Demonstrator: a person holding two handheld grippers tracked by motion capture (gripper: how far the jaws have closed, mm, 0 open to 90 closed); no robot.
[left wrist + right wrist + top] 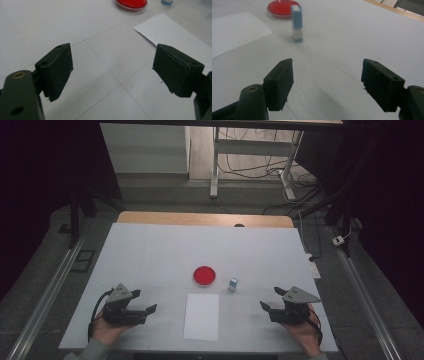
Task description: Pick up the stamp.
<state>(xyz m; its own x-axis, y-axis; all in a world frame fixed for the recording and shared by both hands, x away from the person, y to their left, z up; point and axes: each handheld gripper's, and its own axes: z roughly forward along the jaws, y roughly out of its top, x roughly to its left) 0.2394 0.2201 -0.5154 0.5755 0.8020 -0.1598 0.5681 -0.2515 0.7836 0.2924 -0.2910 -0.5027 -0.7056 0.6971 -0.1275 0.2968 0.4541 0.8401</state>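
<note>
High view, left tongs [148,308]: jaws wide, empty, near paper sheet [201,316].
Right tongs [270,299]: jaws wide, empty; blue-white stamp [233,284] ahead, apart.

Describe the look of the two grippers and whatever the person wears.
Both the left gripper and right gripper are black, each topped by a grey three-cornered plate, with blocky dark jaws bearing small screw holes. A black cable loops from the left one. A grey-green sleeve covers the left wrist.

- We see a white table top [150,250] w/ a wood edge [200,218] at the far side.
- Beyond it: white desk frame [215,165] & loose cables [250,170] on the floor.
- Floor rails: one [45,290] on our left, one [367,295] on our rt.
</note>
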